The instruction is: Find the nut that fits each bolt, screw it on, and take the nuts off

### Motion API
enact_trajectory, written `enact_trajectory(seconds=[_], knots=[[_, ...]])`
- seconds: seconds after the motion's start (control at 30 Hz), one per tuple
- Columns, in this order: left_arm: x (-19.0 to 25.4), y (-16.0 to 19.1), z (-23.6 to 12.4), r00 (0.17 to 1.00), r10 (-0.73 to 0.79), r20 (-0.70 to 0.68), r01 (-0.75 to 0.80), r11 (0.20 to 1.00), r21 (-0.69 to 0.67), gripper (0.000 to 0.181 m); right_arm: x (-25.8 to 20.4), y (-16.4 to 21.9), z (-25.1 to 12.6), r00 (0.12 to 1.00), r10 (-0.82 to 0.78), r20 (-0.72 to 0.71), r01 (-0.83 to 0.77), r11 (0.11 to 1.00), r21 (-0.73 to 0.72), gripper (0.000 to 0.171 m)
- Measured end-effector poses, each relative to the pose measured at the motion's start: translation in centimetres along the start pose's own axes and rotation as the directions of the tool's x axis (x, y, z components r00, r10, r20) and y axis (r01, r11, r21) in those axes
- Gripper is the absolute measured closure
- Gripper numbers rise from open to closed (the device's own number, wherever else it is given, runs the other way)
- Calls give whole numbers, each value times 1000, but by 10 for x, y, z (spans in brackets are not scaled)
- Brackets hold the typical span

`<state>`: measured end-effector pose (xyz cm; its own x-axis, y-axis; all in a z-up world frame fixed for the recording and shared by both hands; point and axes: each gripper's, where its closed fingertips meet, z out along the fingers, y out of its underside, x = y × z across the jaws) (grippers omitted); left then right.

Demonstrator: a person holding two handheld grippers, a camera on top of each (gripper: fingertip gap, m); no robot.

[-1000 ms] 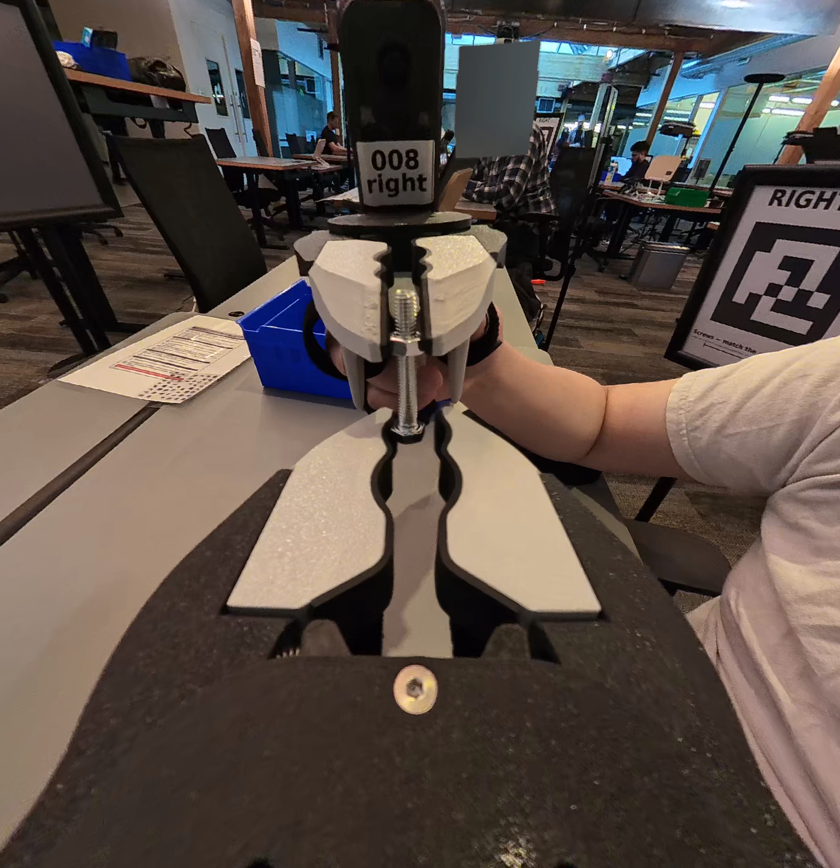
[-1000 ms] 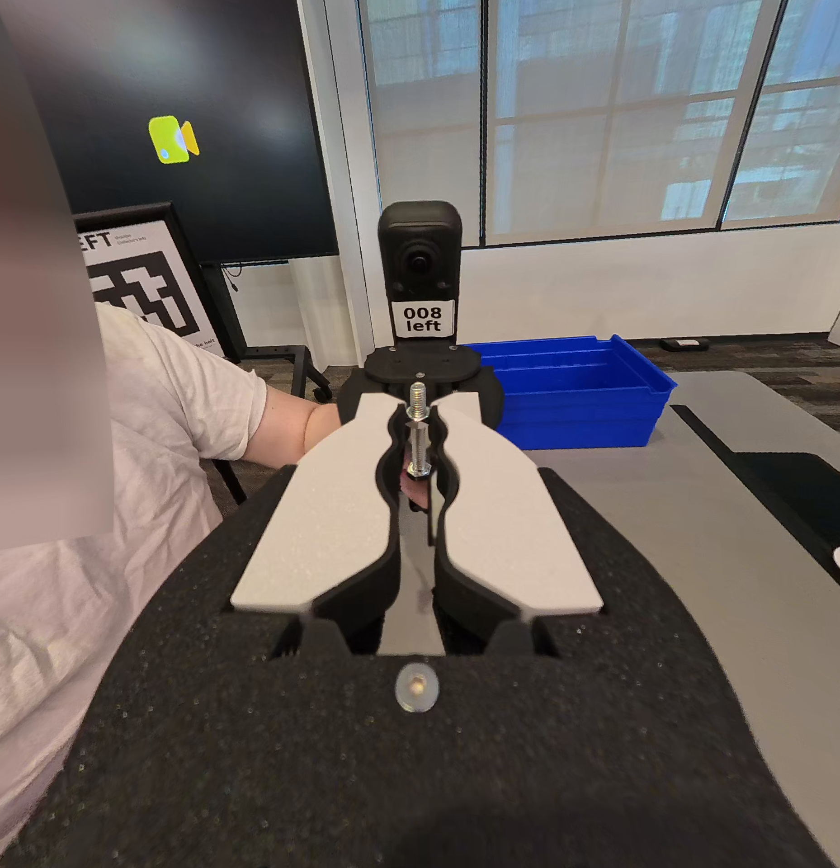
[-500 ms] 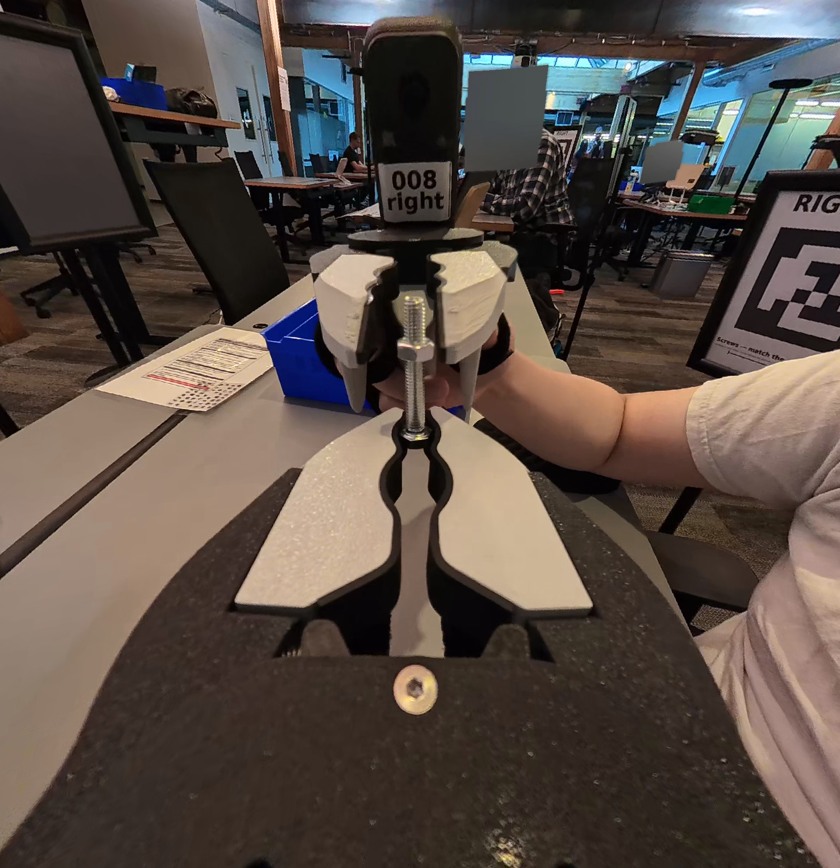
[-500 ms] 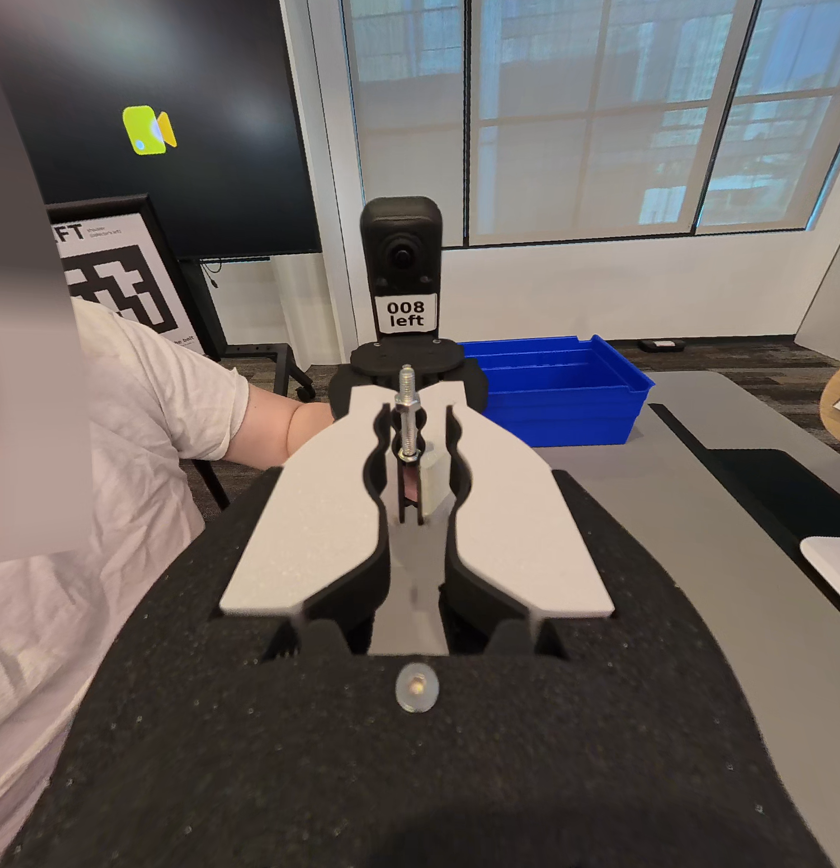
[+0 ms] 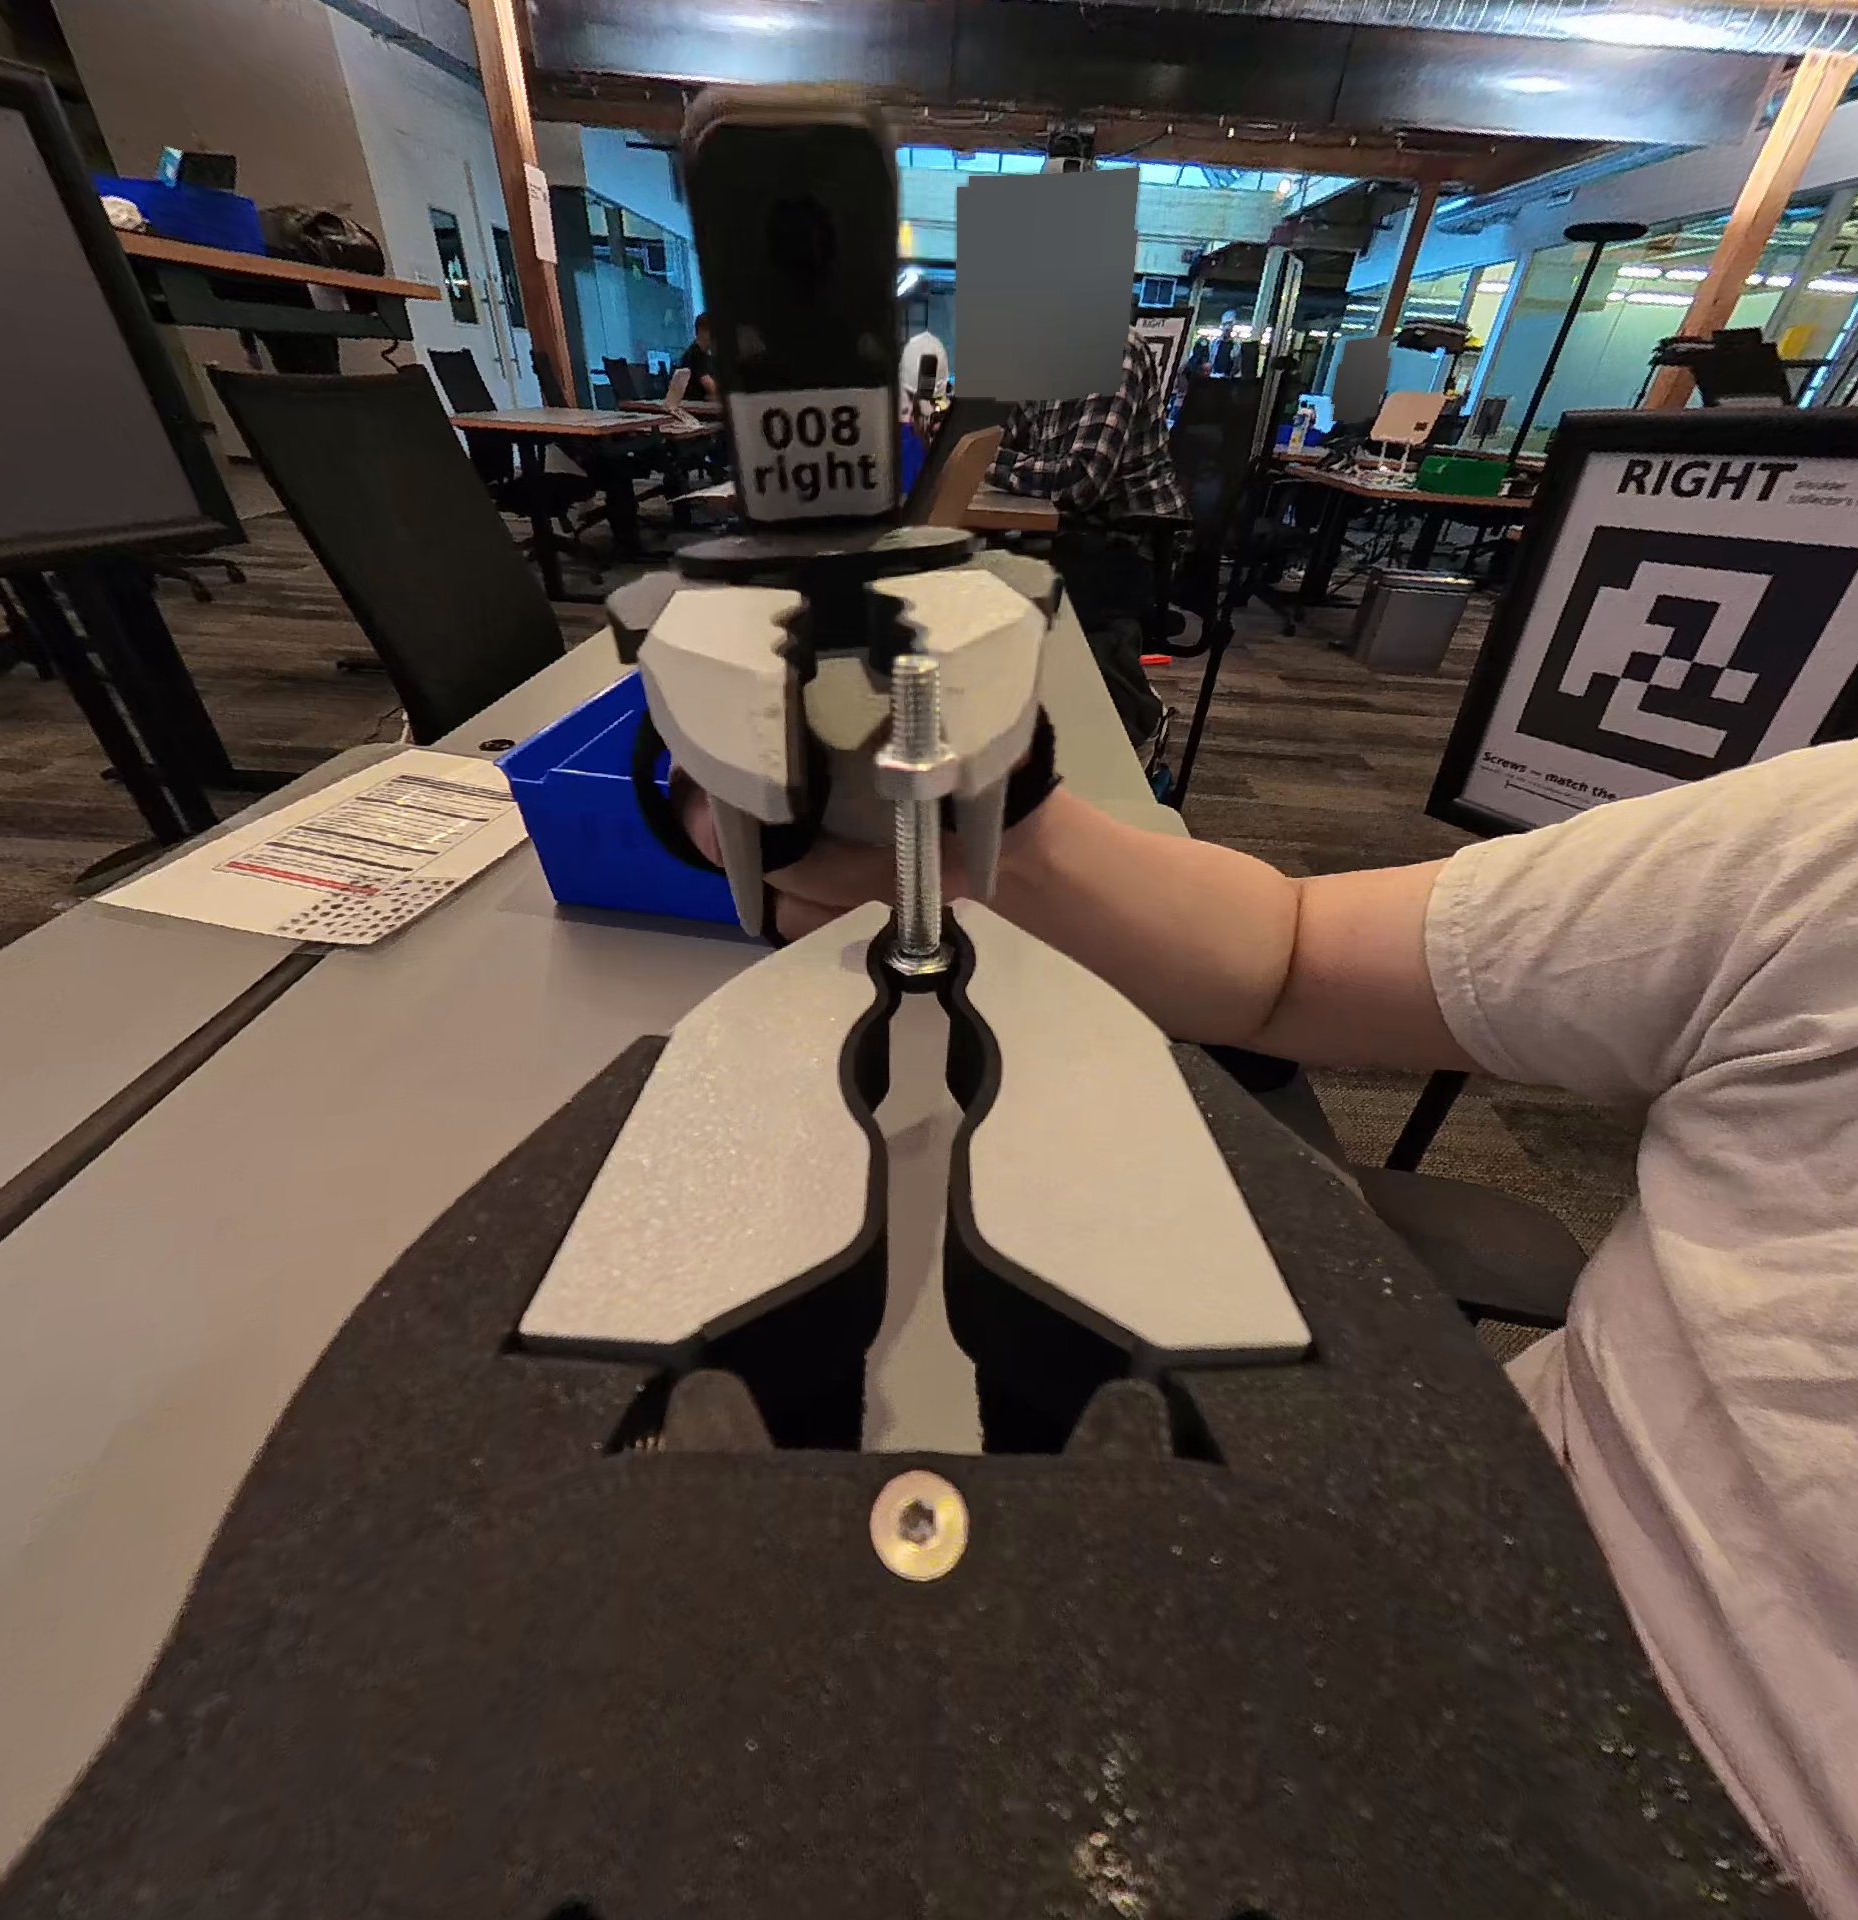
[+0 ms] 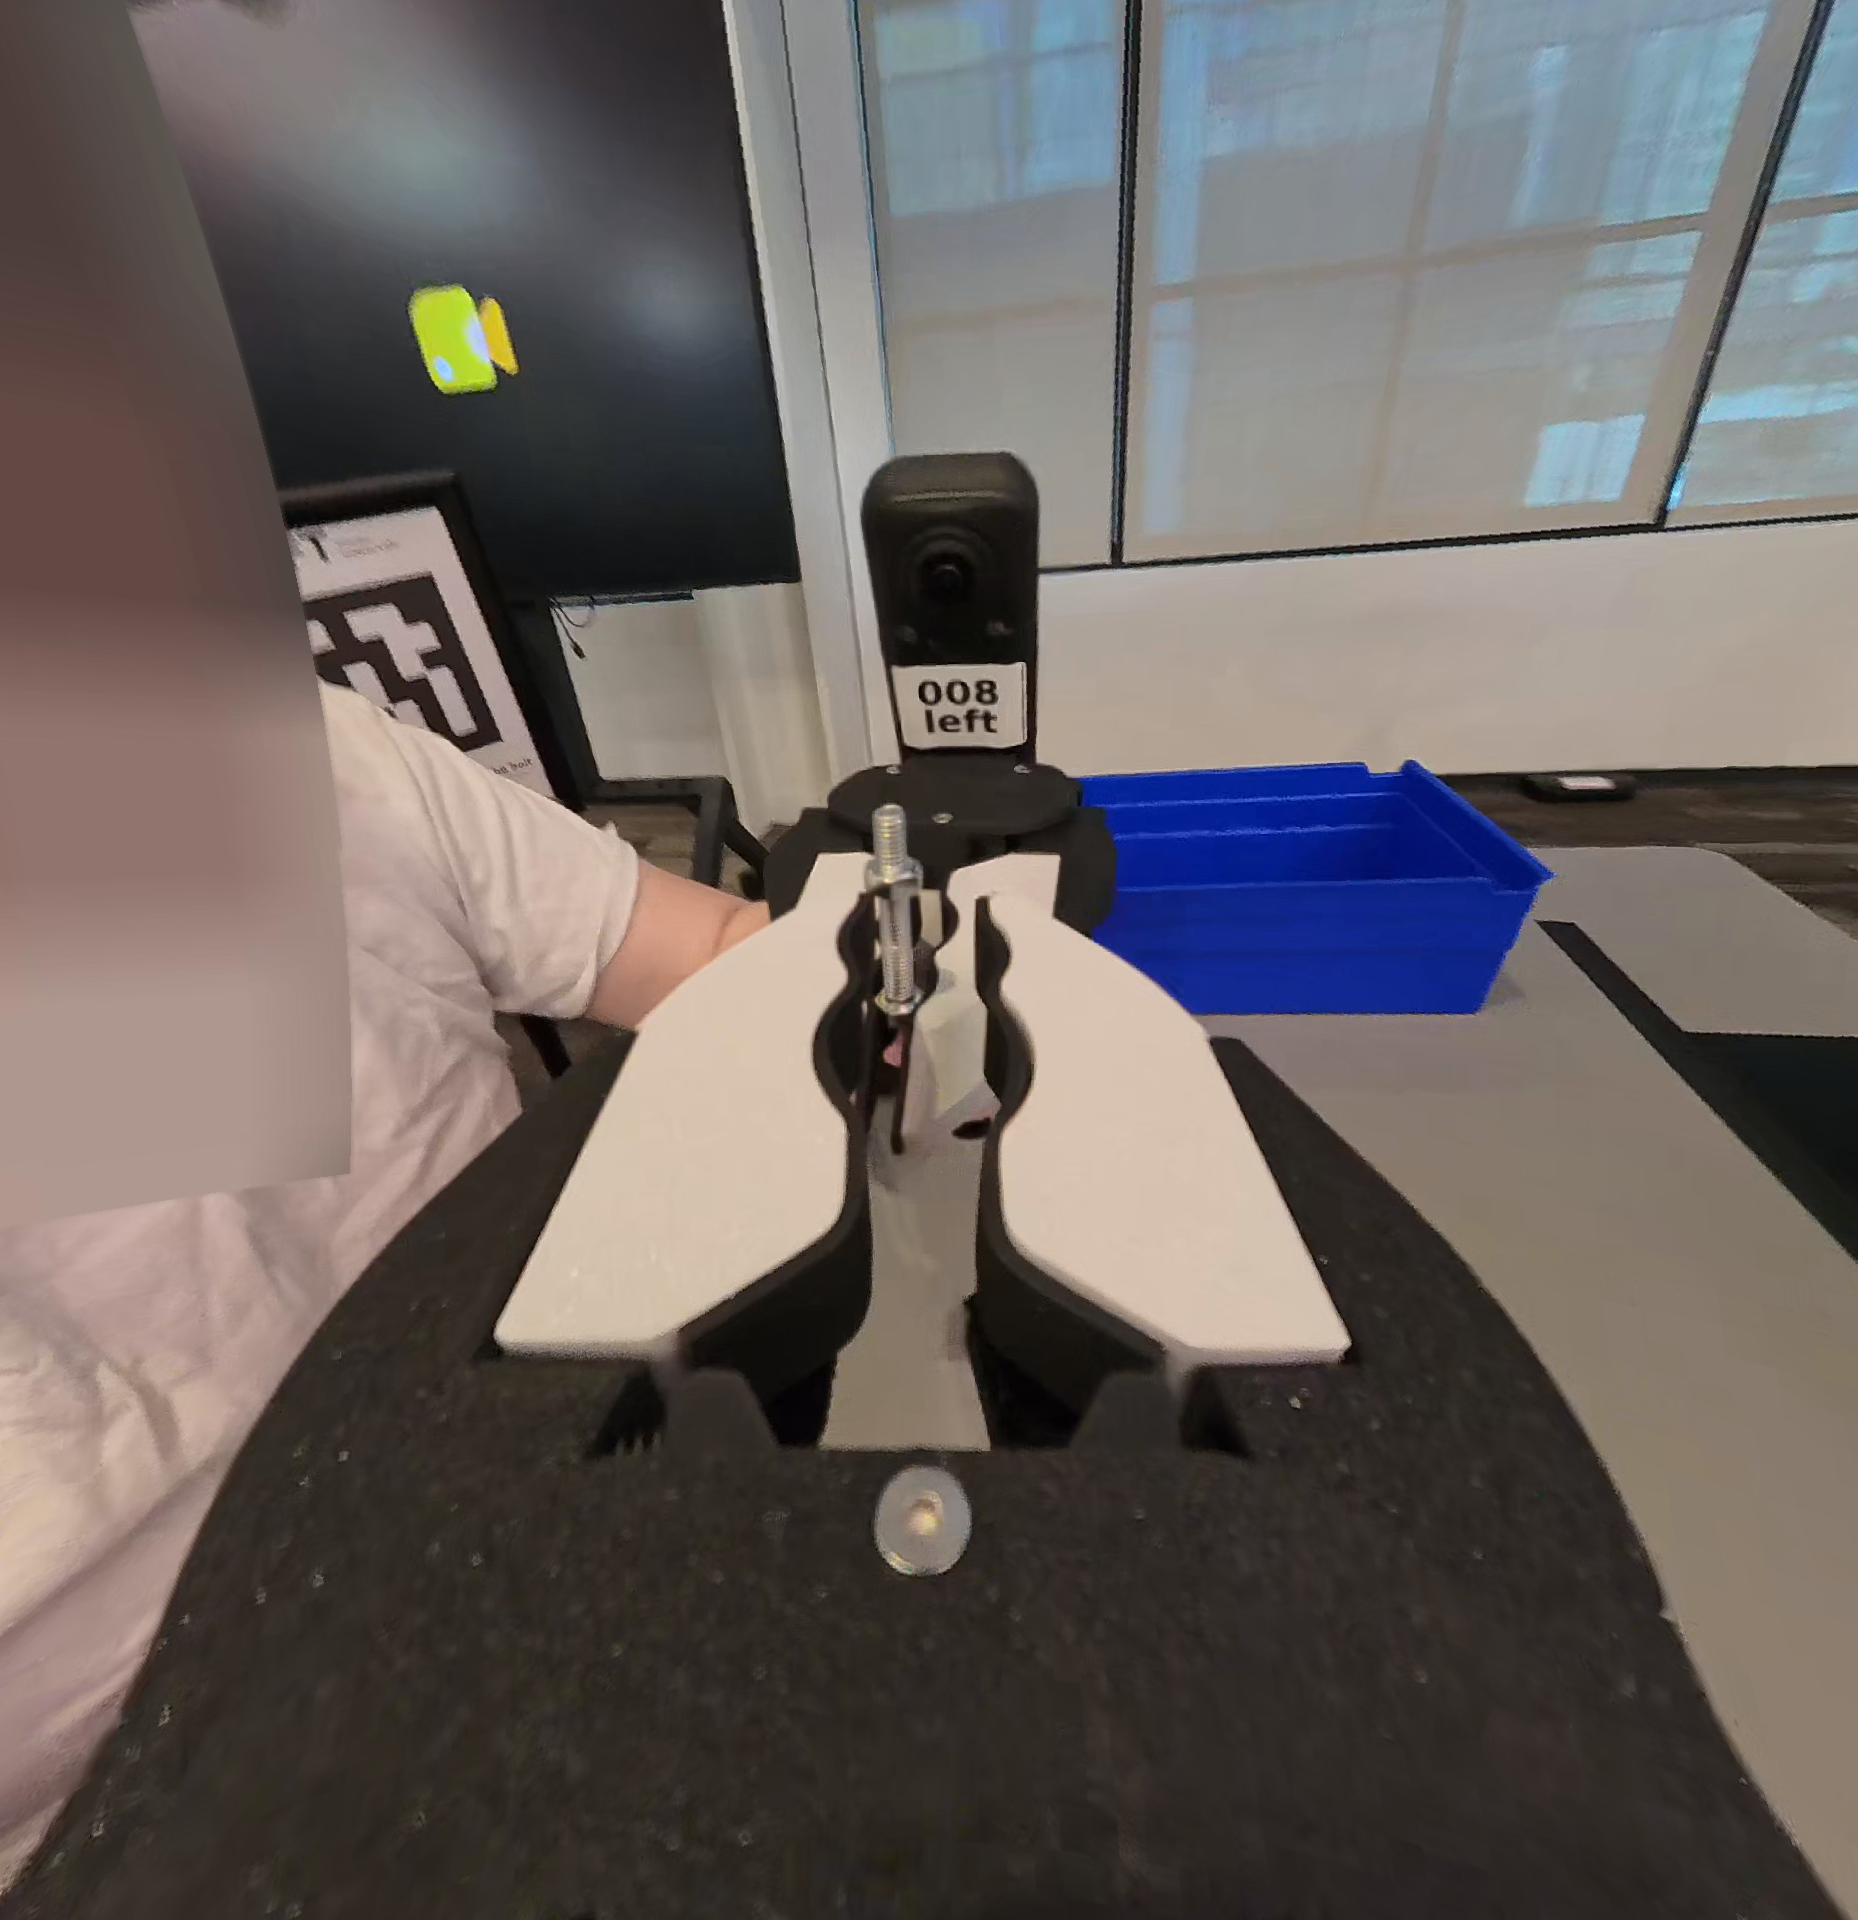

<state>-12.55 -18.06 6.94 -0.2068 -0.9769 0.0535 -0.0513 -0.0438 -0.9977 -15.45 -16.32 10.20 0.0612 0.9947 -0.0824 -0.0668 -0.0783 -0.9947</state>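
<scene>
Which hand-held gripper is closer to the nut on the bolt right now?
Right. The right hand-held gripper is open around the bolt, level with the nut. The left hand-held gripper is clamped lower, on the bolt's head end.

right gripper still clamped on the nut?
No. In the left wrist view the right gripper has its jaws spread apart behind the bolt, clear of the nut.
</scene>
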Motion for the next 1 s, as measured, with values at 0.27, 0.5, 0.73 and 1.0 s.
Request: enact_trajectory(seconds=[0.27,0.5,0.73,1.0], knots=[[2,0,1,1000,-11,-12,11,1000,1,176,-9,-7,1,998,24,53,-26,999,38,153],[5,-1,1,1000,-10,-21,10,1000,3,177,5,-12,-14,997,75,23,-77,994,80,157],[9,-1,3,999,-18,-42,19,1000,7,177,-10,-2,7,999,-19,29,19,1000,0,152],[9,-3,2,999,-23,-43,24,1000,12,177,-8,-11,-4,997,39,63,-43,997,64,154]])
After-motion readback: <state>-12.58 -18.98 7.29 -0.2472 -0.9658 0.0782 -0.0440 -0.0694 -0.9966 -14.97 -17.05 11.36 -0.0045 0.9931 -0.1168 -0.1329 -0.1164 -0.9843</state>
